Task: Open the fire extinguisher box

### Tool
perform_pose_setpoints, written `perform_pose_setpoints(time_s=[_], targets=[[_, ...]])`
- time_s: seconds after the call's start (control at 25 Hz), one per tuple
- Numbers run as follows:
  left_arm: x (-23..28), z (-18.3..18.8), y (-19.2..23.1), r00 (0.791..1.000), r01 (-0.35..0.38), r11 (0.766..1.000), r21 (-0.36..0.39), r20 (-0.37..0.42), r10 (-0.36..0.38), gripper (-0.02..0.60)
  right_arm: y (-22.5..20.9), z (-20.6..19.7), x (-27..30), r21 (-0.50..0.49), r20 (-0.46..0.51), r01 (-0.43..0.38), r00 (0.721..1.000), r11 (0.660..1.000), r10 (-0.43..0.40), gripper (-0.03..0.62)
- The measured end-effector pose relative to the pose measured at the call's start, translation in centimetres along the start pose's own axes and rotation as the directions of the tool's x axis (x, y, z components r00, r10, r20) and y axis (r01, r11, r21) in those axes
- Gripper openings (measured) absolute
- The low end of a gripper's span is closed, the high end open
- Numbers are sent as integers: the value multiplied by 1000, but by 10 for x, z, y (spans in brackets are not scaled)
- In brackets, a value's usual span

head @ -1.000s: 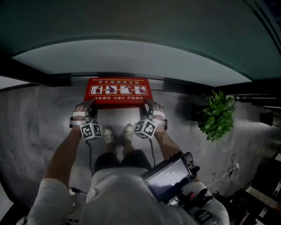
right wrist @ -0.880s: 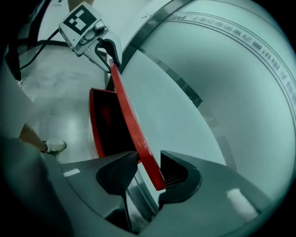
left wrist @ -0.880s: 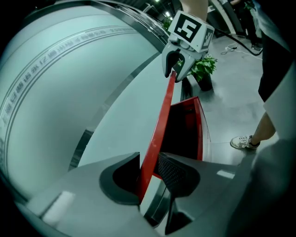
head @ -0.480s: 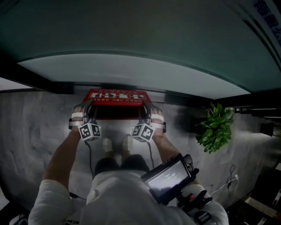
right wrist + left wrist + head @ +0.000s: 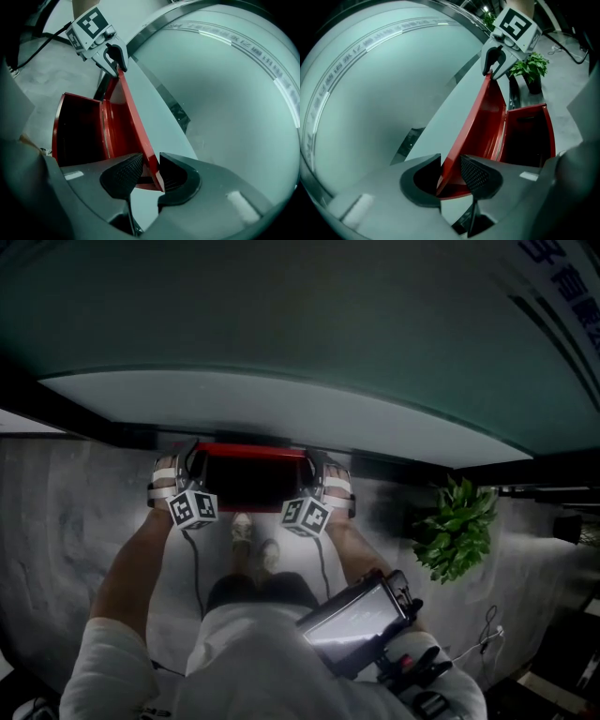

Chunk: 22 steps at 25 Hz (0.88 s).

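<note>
The red fire extinguisher box (image 5: pixel 248 486) stands on the floor against a frosted glass wall, its dark inside showing. Its red lid (image 5: pixel 251 450) is tilted up, edge-on in the head view. My left gripper (image 5: pixel 192 457) is shut on the lid's left front corner; in the left gripper view the lid (image 5: pixel 476 126) runs between its pads (image 5: pixel 474 172). My right gripper (image 5: pixel 314 461) holds the right corner. Its jaws have just been closing, with the lid's edge (image 5: pixel 133 126) between them (image 5: pixel 152 171). Each gripper view shows the other gripper at the lid's far corner.
A frosted glass wall (image 5: pixel 281 399) rises right behind the box. A potted plant (image 5: pixel 457 521) stands on the floor to the right, with cables (image 5: pixel 487 615) nearer. The person's feet (image 5: pixel 253 535) are just in front of the box. A screen device (image 5: pixel 352 620) hangs at the waist.
The lid has swung up from lying flat with its label showing to standing edge-on. Both grippers rose with it, toward the wall. The box's dark inside has come into view.
</note>
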<state>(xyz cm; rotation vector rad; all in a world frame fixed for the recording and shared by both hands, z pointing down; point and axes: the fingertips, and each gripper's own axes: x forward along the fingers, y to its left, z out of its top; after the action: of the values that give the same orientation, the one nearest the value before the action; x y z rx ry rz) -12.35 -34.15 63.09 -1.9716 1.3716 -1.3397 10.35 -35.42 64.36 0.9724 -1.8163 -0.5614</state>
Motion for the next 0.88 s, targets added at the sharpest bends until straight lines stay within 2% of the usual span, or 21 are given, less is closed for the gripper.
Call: perform_pose_setpoints(time_s=[0.36, 0.68, 0.88], targets=[[48, 2, 16, 999, 16, 1000, -24, 37, -15, 121, -21, 1, 48, -45, -50, 37, 998, 998, -39, 107], [88, 4, 30, 999, 8, 998, -58, 49, -6, 117, -38, -1, 89, -33, -114, 82, 990, 996, -85, 95], [110, 5, 29, 999, 32, 997, -69, 32, -30, 117, -42, -7, 110, -10, -132, 91, 987, 996, -91, 94]])
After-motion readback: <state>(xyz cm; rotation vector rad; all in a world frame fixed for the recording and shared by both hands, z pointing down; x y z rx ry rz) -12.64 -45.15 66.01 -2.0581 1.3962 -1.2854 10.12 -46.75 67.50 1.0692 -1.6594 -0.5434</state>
